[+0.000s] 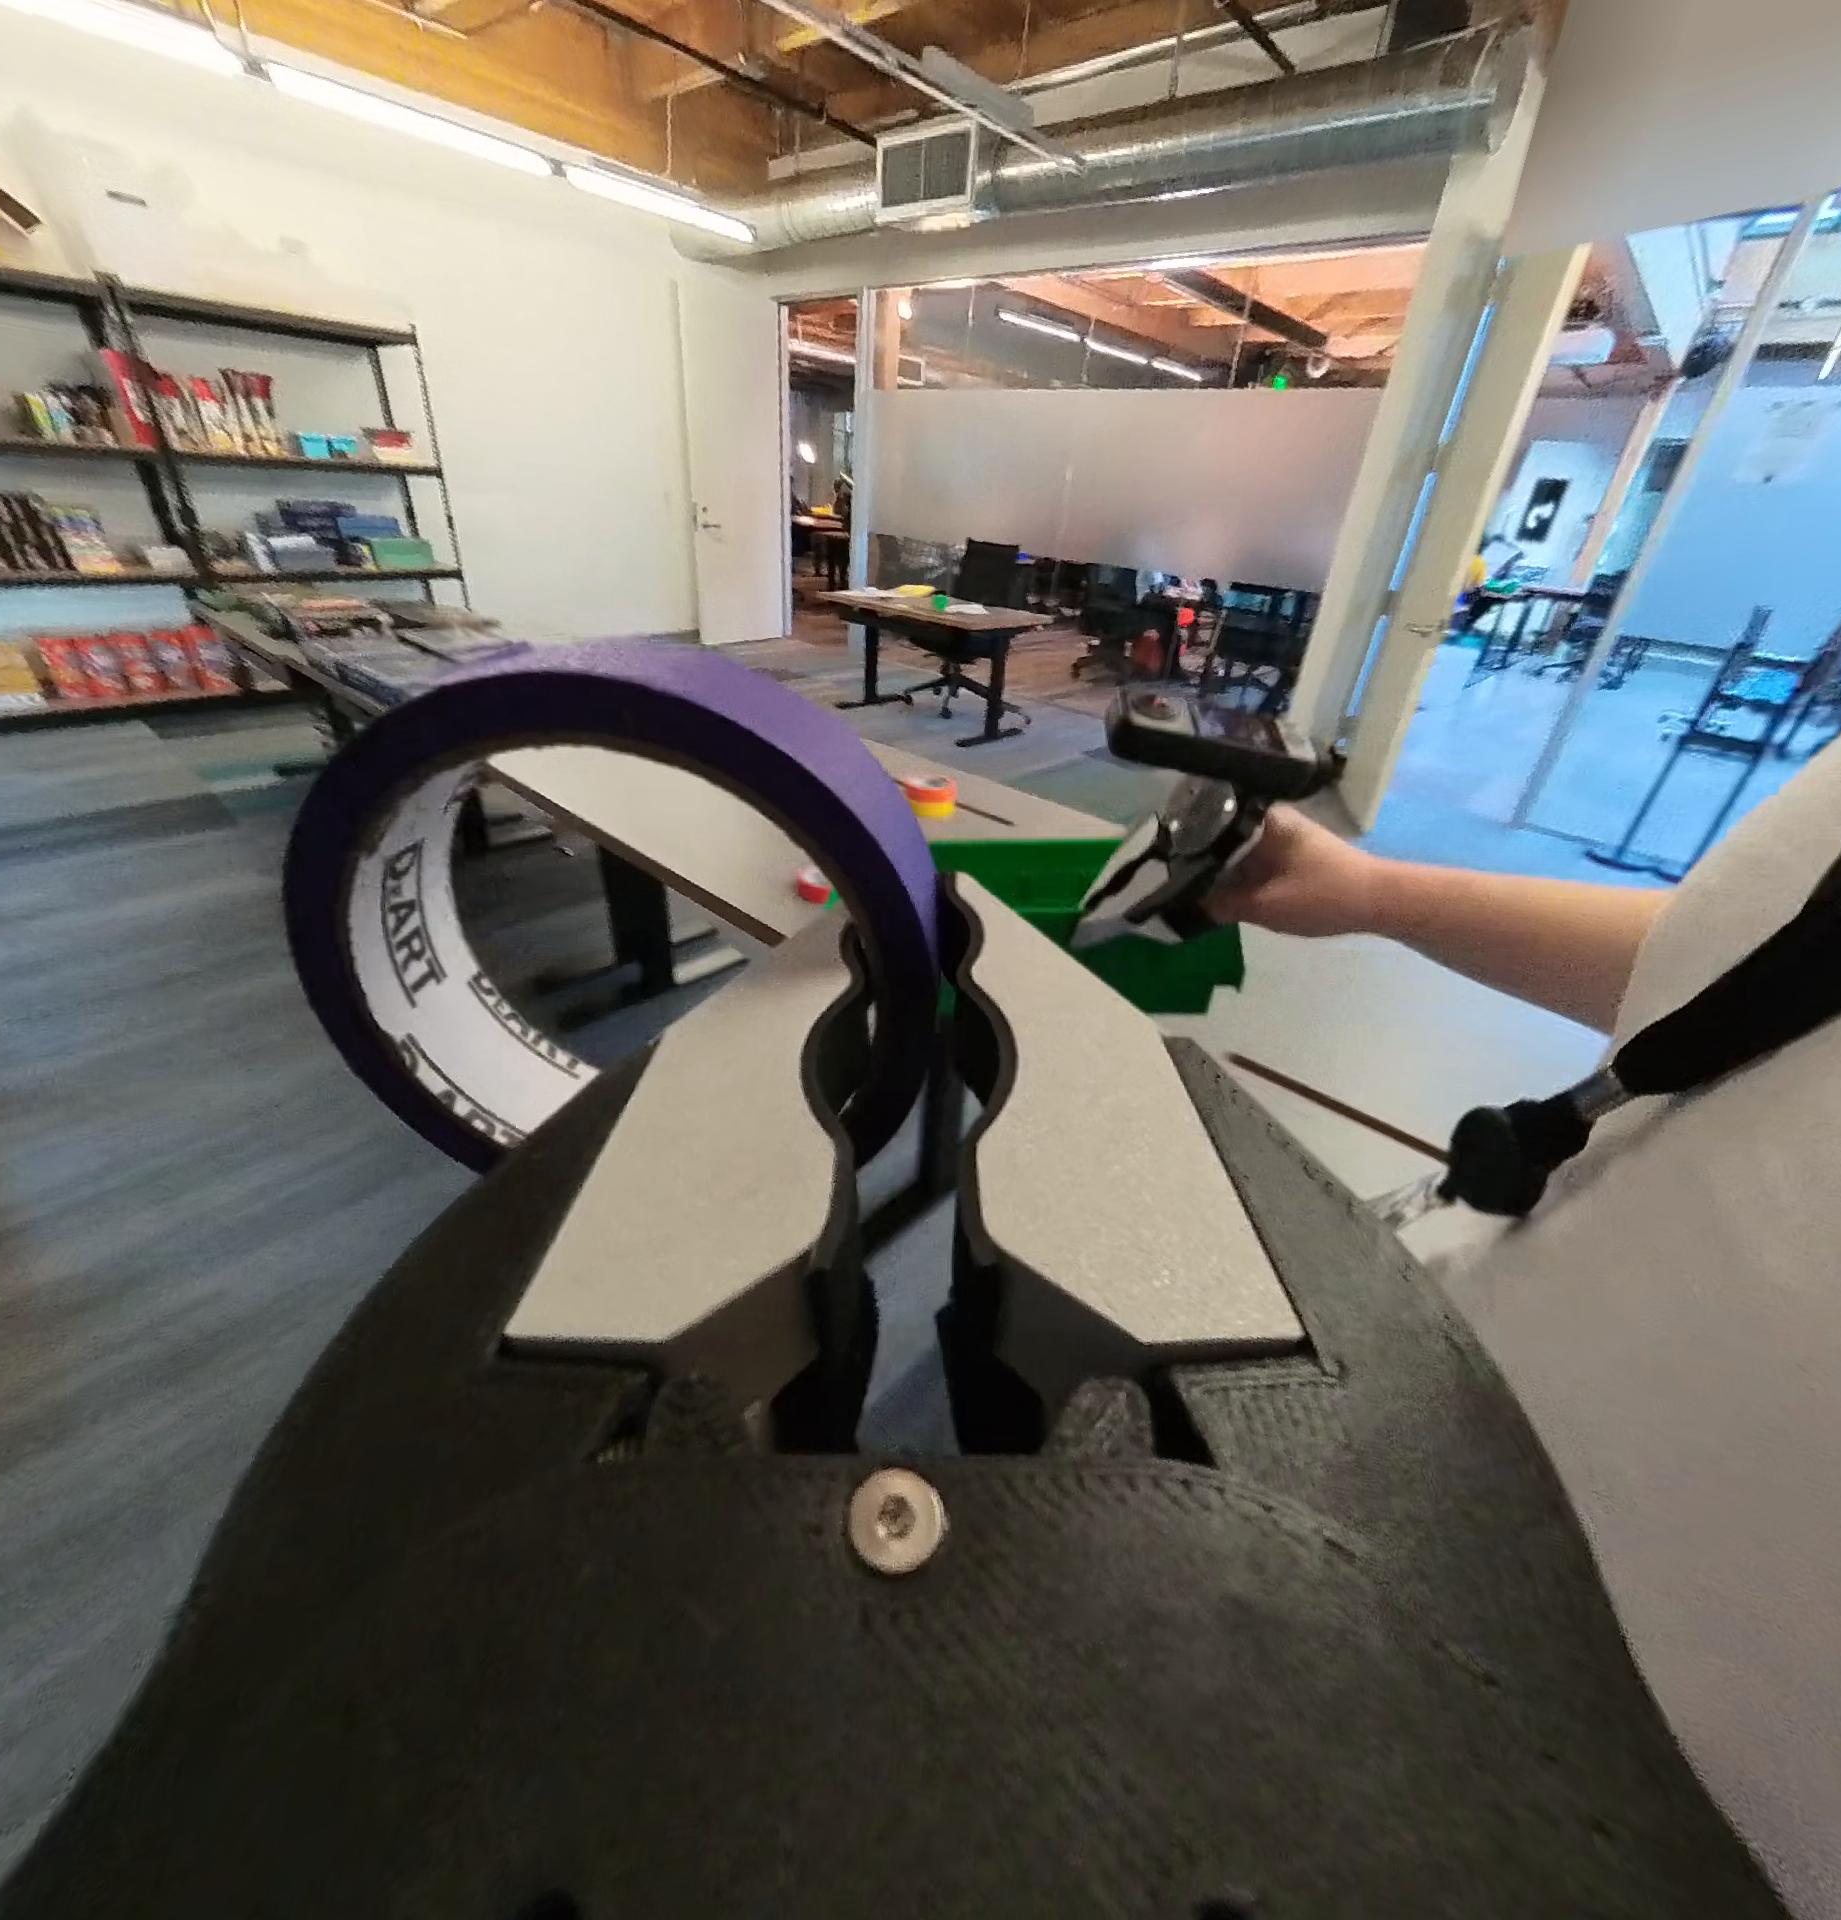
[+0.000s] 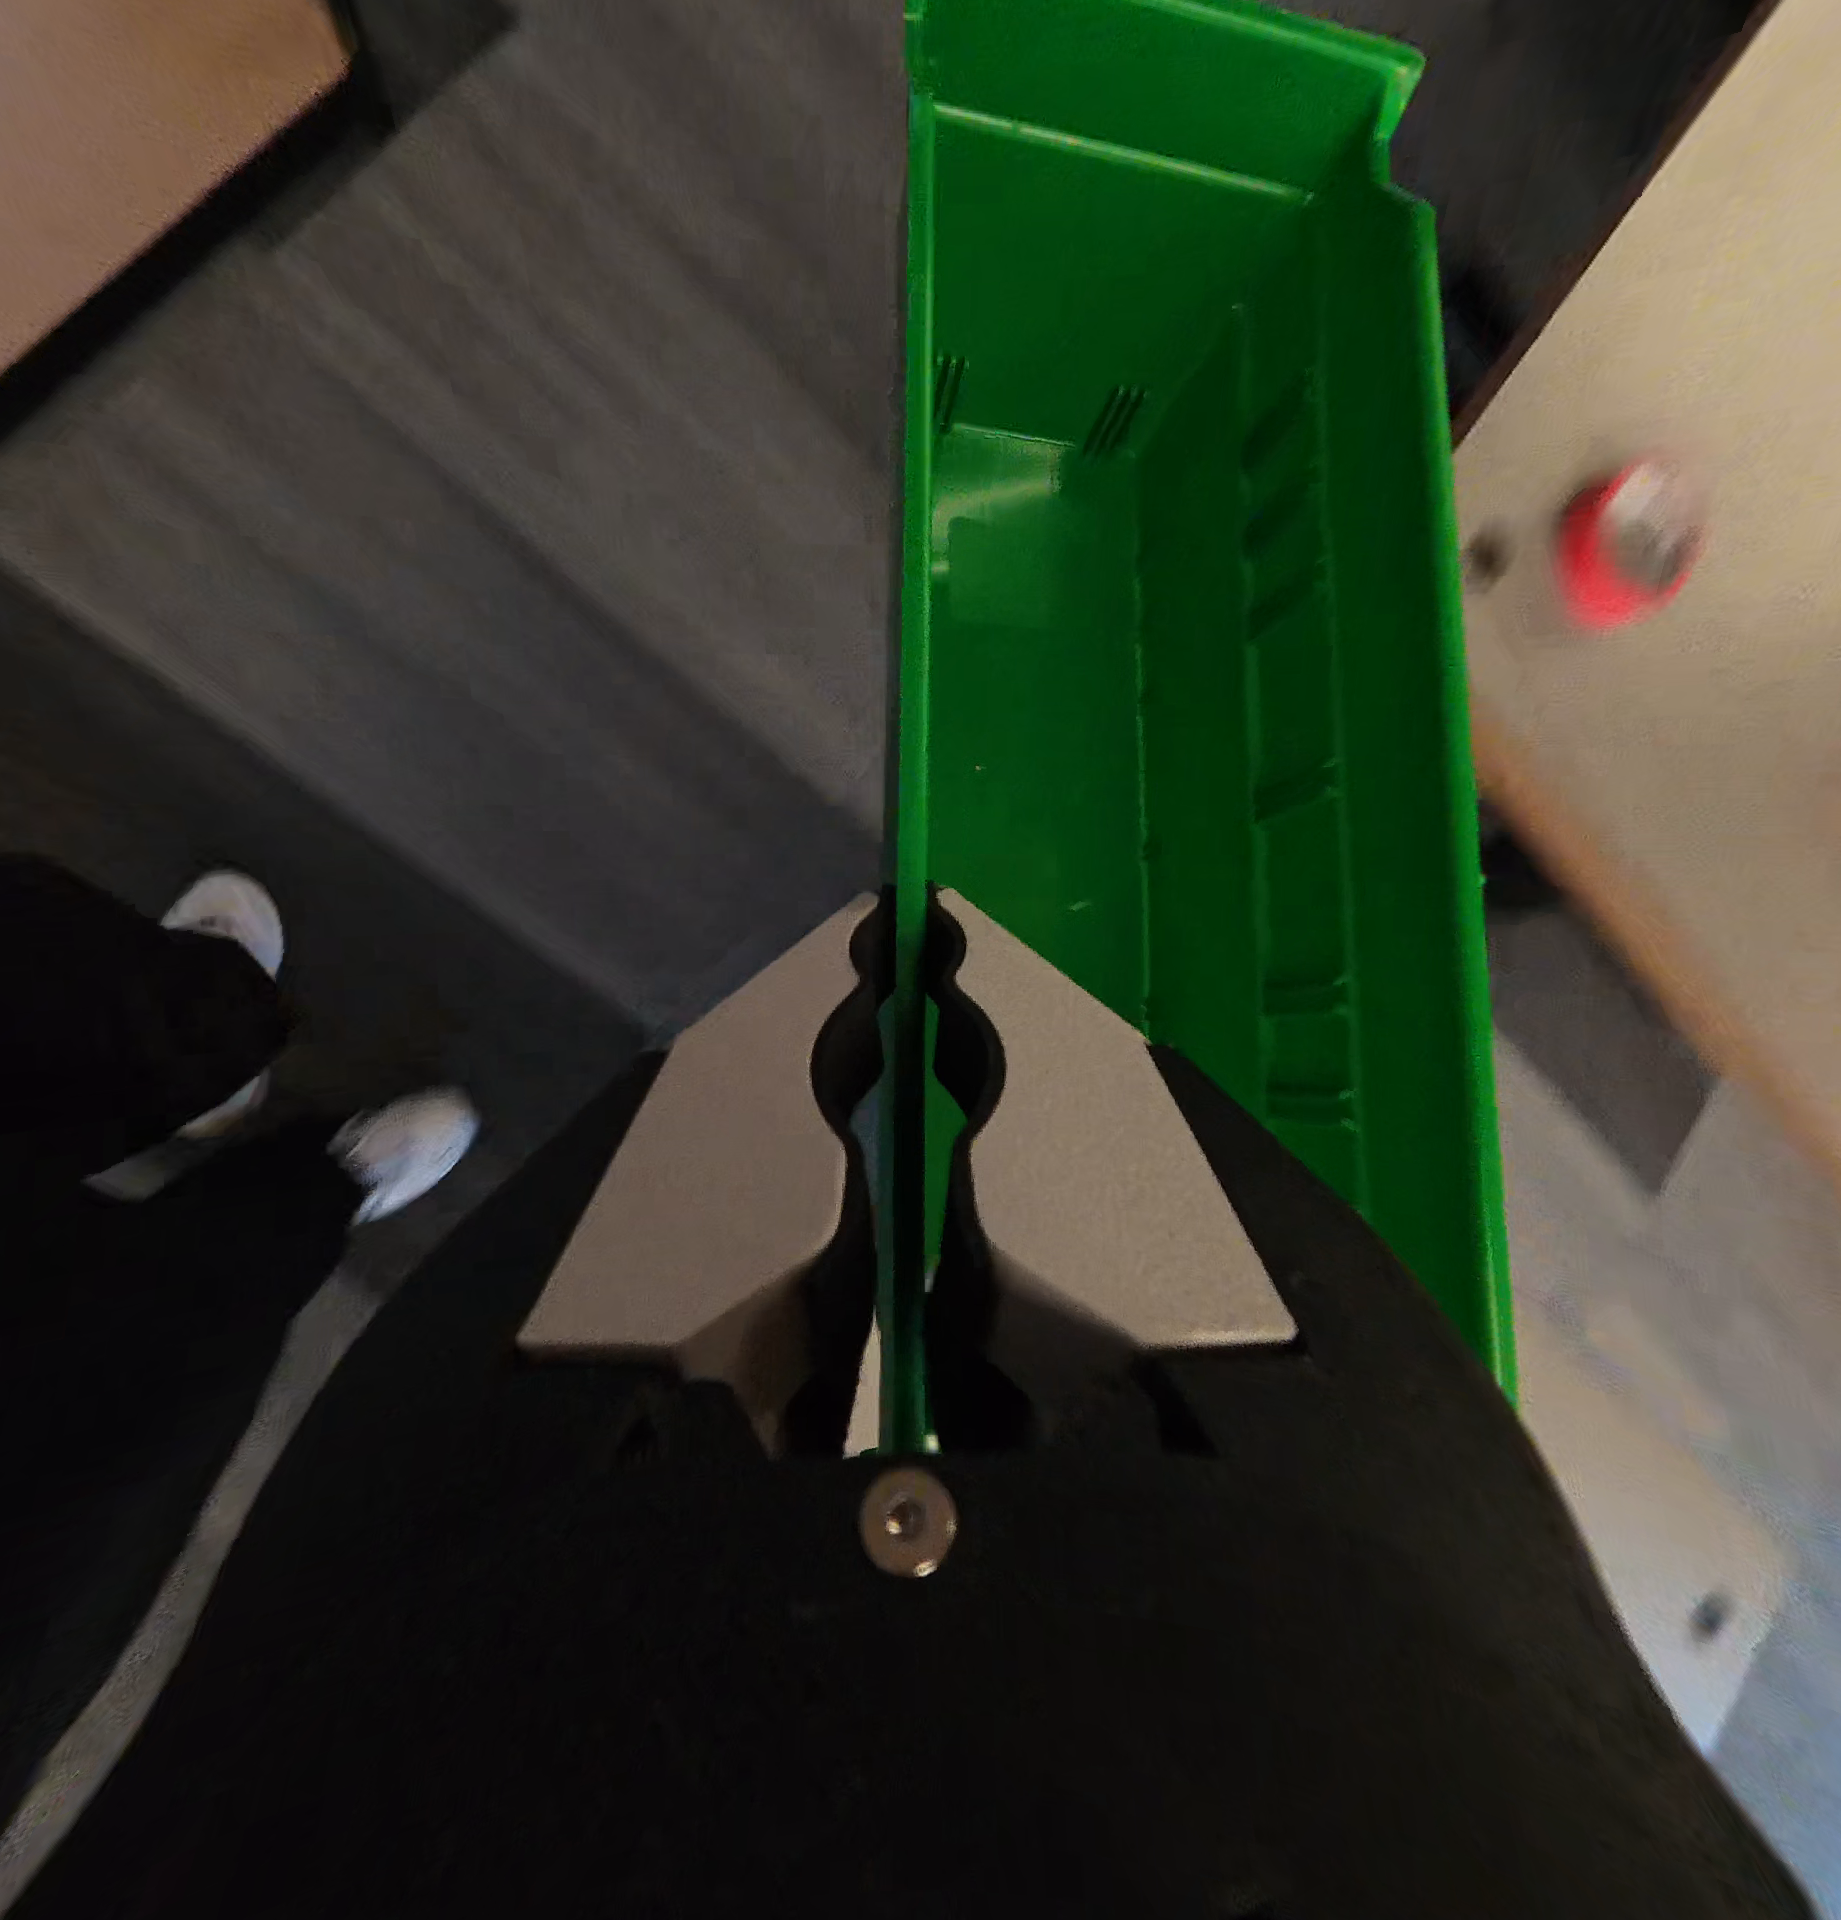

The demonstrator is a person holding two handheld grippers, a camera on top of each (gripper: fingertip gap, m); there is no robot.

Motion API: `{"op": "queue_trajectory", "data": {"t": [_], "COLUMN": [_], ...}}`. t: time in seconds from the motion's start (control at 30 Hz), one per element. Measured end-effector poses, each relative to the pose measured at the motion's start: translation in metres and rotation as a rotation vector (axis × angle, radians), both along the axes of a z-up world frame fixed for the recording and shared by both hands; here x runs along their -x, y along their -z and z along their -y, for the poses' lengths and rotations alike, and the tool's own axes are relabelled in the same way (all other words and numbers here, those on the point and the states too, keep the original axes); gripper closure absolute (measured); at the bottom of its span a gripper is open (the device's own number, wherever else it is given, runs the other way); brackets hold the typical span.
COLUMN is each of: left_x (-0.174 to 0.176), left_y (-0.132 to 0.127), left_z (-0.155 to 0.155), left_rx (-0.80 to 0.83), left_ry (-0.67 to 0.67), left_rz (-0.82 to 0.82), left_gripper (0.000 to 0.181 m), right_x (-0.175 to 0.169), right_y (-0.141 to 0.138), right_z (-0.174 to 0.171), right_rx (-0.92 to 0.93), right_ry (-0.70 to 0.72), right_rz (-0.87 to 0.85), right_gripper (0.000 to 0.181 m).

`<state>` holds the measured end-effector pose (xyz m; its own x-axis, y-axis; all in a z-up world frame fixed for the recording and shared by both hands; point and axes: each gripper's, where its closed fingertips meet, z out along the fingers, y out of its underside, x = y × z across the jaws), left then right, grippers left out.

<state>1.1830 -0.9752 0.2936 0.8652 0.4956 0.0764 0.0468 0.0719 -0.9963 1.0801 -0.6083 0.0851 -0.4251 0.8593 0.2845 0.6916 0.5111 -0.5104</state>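
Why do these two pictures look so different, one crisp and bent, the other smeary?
Left wrist view: bright ceiling lights, sharp purple tape roll in the left gripper, but the wide lens bows the shelves. Right wrist view: green bin wall in the right gripper is fairly sharp; floor, shoes and red roll are smeared.

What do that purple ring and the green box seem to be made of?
The purple tape roll, pinched by the left gripper, looks like matte crepe paper wound on a white printed cardboard core. The green bin, whose thin wall the right gripper clamps, looks like glossy moulded plastic: it shows sheen and ribs.
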Motion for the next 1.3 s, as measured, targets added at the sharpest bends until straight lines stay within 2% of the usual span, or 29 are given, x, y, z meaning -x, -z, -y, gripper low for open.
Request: {"op": "queue_trajectory", "data": {"t": [0.07,0.17,0.27,0.37,0.47,0.53,0.6,0.7,0.77,0.87,1.0,1.17,1.3], "left_x": [0.065,0.172,0.289,0.411,0.535,0.618,0.698,0.813,0.883,0.971,1.071,1.203,1.324], "left_y": [0.002,0.019,0.027,0.005,-0.012,-0.011,-0.01,-0.006,-0.002,0.002,0.02,0.054,0.064], "left_z": [-0.003,-0.01,-0.022,-0.042,-0.071,-0.095,-0.116,-0.142,-0.153,-0.164,-0.16,-0.146,-0.16], "left_rx": [0.002,0.016,0.03,0.037,0.076,0.08,0.007,-0.095,-0.132,-0.163,0.0,0.164,0.212], "left_ry": [-0.02,-0.006,0.077,0.157,0.21,0.256,0.295,0.278,0.219,0.16,0.052,-0.092,-0.038], "left_rz": [-0.05,-0.08,-0.082,-0.089,-0.111,-0.03,0.054,0.097,0.093,0.139,0.125,0.087,0.07], "left_gripper": [0.175,0.175,0.175,0.175,0.175,0.175,0.175,0.175,0.175,0.175,0.175,0.175,0.175], "right_x": [0.094,0.216,0.312,0.392,0.474,0.526,0.583,0.68,0.758,0.864,1.013,1.209,1.366], "right_y": [-0.027,-0.052,-0.061,-0.067,-0.07,-0.066,-0.06,-0.05,-0.047,-0.046,-0.051,-0.052,-0.063], "right_z": [0.005,0.016,0.027,0.031,0.022,0.01,-0.006,-0.033,-0.05,-0.069,-0.075,-0.058,-0.034], "right_rx": [-0.047,-0.092,-0.055,-0.015,-0.015,0.007,0.033,0.034,0.027,0.052,0.02,0.083,0.159], "right_ry": [-0.046,-0.075,-0.076,-0.069,-0.06,-0.043,-0.037,-0.068,-0.102,-0.135,-0.243,-0.308,-0.306], "right_rz": [-0.107,-0.229,-0.269,-0.251,-0.243,-0.216,-0.204,-0.2,-0.199,-0.146,-0.115,-0.126,-0.156], "right_gripper": [0.18,0.18,0.181,0.18,0.18,0.18,0.18,0.18,0.18,0.18,0.18,0.18,0.18]}}
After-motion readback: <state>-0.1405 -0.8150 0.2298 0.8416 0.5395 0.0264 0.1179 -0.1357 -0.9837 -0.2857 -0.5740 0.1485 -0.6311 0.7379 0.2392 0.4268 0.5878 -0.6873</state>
